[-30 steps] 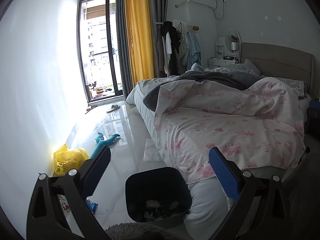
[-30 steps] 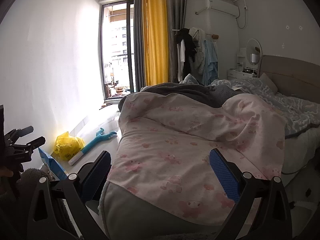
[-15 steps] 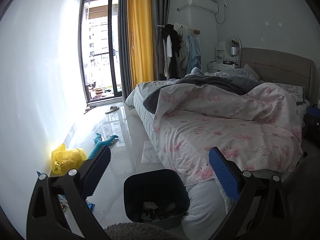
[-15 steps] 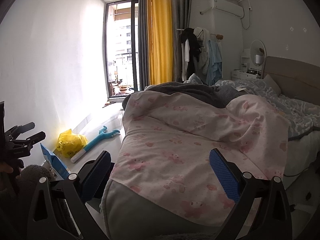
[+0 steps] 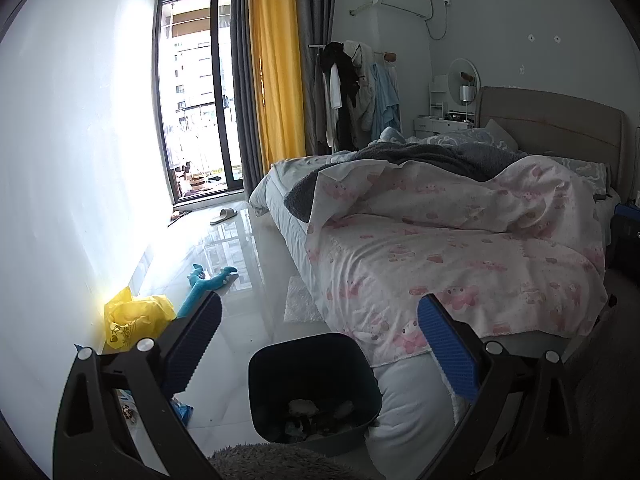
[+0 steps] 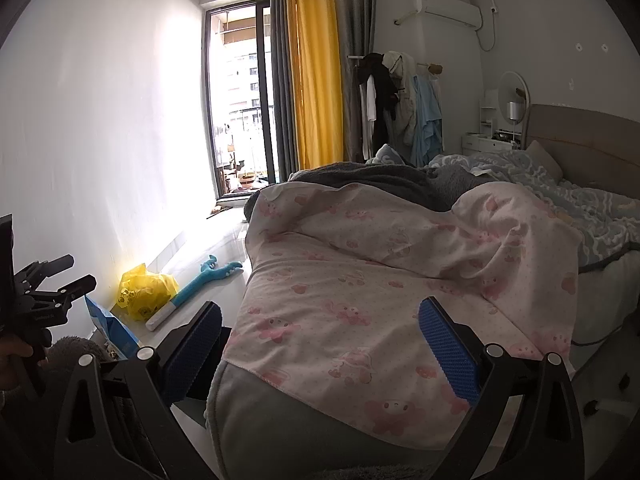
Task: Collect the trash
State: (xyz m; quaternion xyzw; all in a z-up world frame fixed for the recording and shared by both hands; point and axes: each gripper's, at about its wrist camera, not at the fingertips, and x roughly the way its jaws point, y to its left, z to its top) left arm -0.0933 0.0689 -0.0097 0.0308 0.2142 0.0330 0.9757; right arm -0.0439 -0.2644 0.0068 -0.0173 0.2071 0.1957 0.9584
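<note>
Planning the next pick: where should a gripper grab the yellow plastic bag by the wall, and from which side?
Take the yellow plastic bag by its crumpled upper folds, coming from above on the room side. It slumps on the floor against the wall, so the back is blocked, and the loose bunched top gives the open left gripper something to pinch.

Nothing is reading clearly in either view; the yellow plastic bag (image 5: 134, 318) on the floor by the wall is carrying a dark printed mark on its lower face, showing again on the same bag in the right wrist view (image 6: 146, 290), but the characters are staying too small and creased to make out; the black clamp (image 6: 38, 300) at the left edge of the right wrist view is bearing a short line of pale lettering, too blurred to spell; the blue packet (image 6: 114, 330) beside it is showing no legible print.
</note>
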